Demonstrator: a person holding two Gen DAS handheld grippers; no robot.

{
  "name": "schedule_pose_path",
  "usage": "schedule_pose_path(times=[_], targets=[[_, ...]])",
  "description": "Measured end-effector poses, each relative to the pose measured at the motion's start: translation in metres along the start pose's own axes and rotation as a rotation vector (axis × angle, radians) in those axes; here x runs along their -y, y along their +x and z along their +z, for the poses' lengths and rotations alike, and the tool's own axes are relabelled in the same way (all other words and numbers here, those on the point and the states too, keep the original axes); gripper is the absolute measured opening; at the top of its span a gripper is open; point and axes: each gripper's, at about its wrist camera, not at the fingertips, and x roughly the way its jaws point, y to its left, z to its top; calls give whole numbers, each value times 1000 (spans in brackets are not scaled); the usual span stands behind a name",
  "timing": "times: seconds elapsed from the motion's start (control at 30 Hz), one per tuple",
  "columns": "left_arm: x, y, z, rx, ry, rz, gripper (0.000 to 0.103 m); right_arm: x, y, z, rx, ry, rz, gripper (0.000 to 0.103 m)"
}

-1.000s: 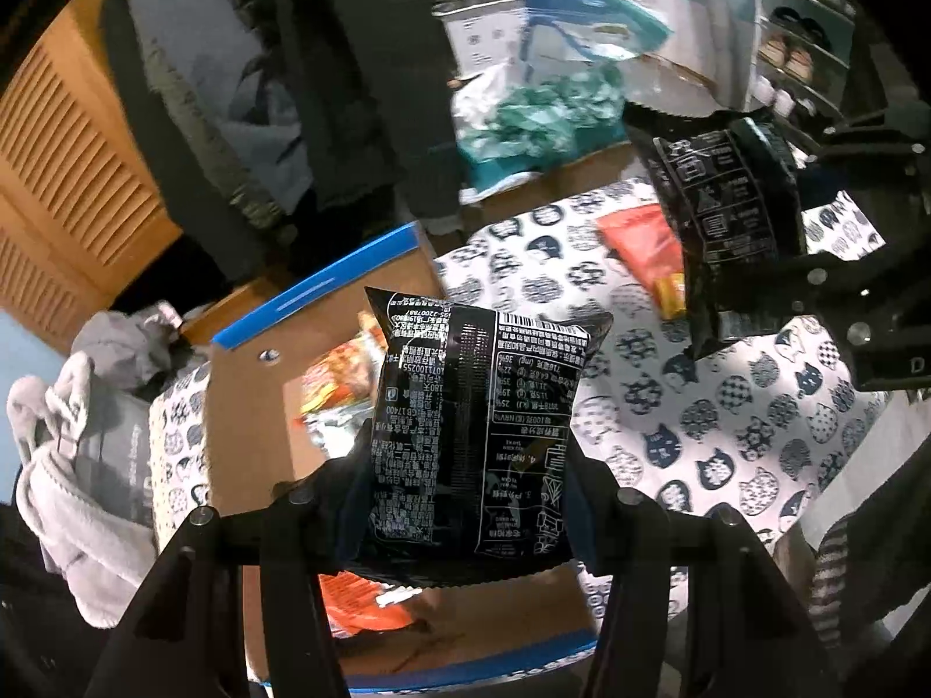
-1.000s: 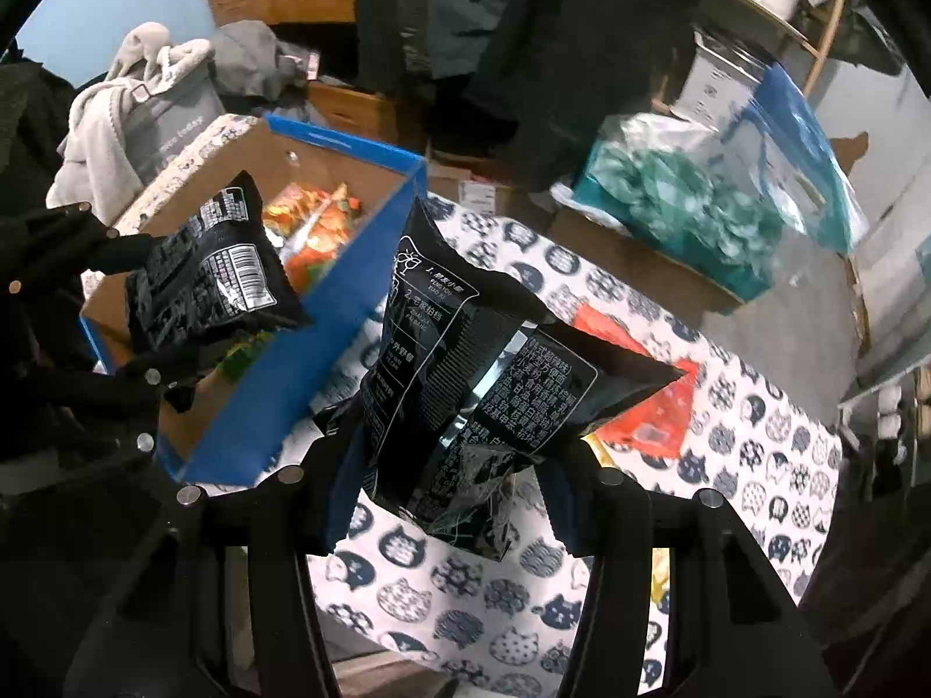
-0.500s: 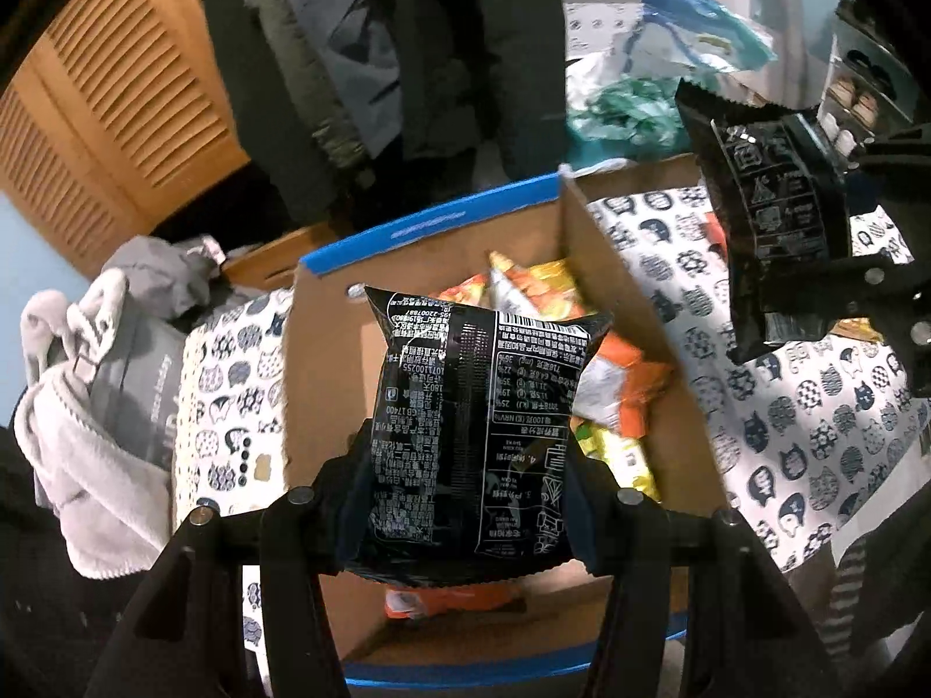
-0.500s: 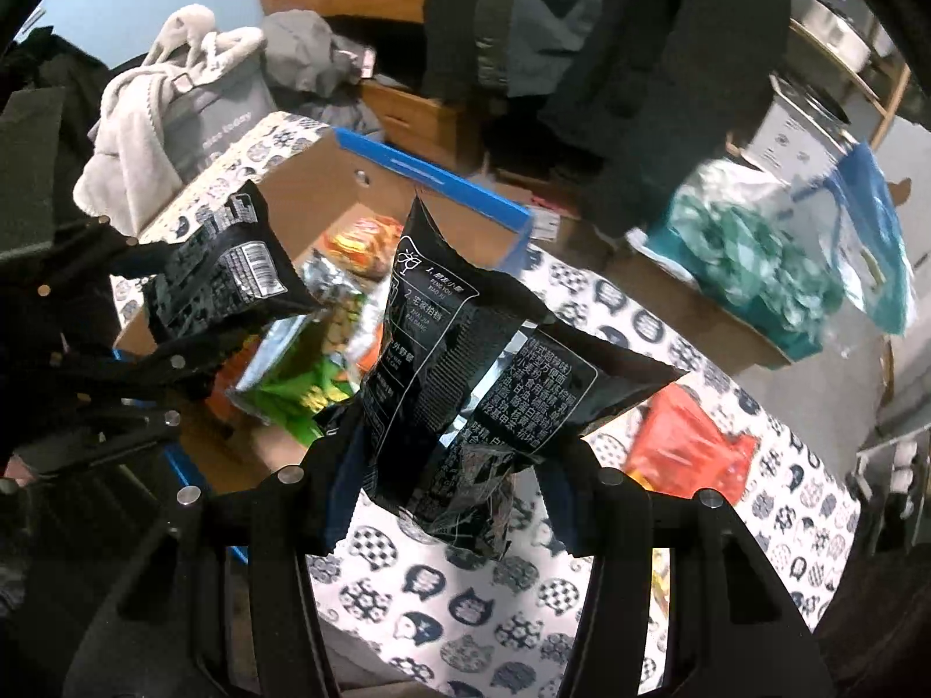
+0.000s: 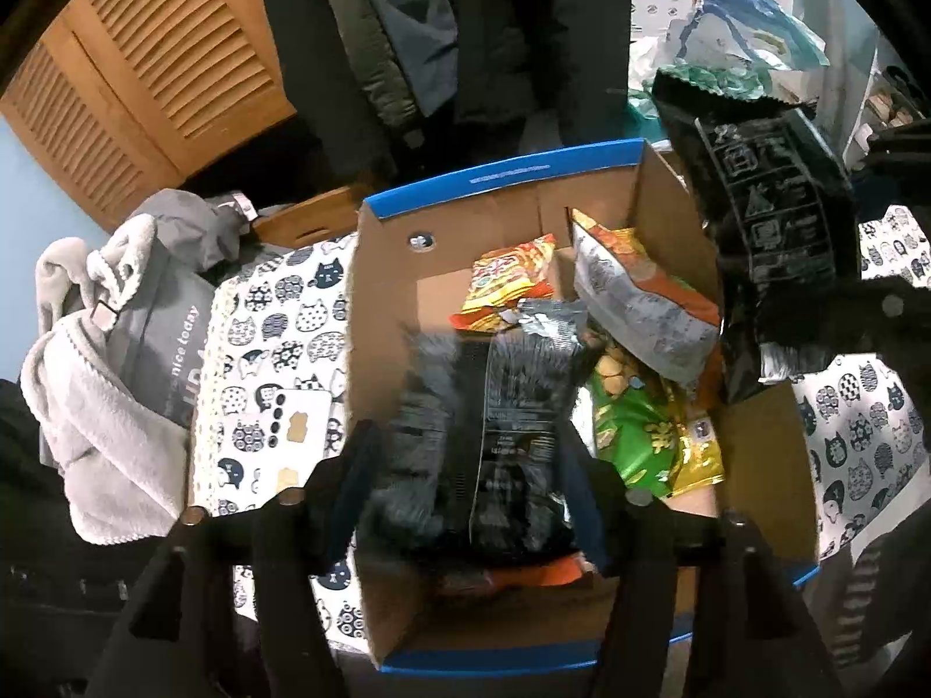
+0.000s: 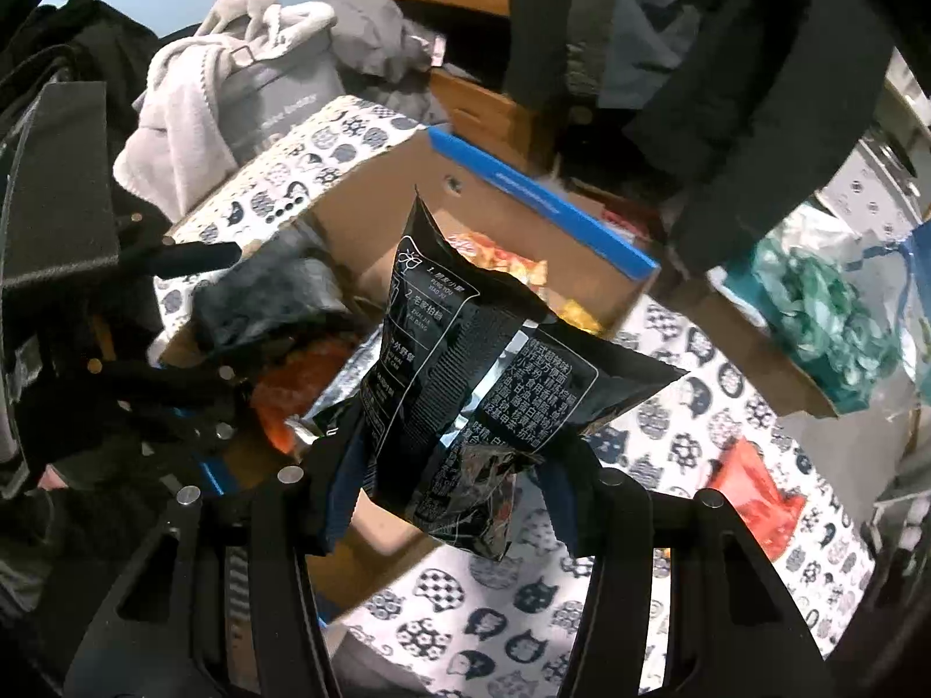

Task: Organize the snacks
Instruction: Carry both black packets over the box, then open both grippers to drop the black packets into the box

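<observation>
I had both grippers over the cardboard box [image 5: 378, 314], my landmark for everything here. The left gripper [image 5: 465, 453] sat above the box's near end, and its jaws had just been opening: the black packet [image 5: 494, 424] between them was blurred, which I read as it slipping down into the box, no longer pinched. Deeper in the box lay the orange packet [image 5: 506, 279], a silver-backed bag [image 5: 634, 302] and a green bag [image 5: 634, 430].

The right gripper [image 6: 454, 459] hung at the box's near right edge, jaws clamped on a second black packet [image 6: 465, 360], whose lower end dangled over the cat-print cloth [image 6: 523, 599] rather than over the box. To drop it well, I judged I should carry it further in over the box, past the wall, before letting go, and keep it clear of the left gripper. A red packet [image 6: 750, 494] lay on the cloth well right of the box, not yet stowed.
</observation>
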Motion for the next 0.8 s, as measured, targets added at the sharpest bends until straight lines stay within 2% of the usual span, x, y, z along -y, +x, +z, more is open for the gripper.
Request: schedule_pose_path(times=[0.07,0.13,0.17,0.23,0.5,0.8], targets=[[-3,-4,-1,17,5,22,77,-3,2,2,1,-10,-9,54],[-6,-7,-2,31,0,30,80,-5,3,2,3,-16,-12,57],[-9,-9,-2,33,-7,30,80,-5,3,2,7,-14,-12,60],[-15,-10,-2,34,-19,28,80,-5,0,2,21,-7,-18,72],[-19,-17,2,59,-43,6,80,0,-18,-2,67,-1,-44,75],[10,-24,10,77,25,-11,80,28,-26,-27,50,32,-80,76]])
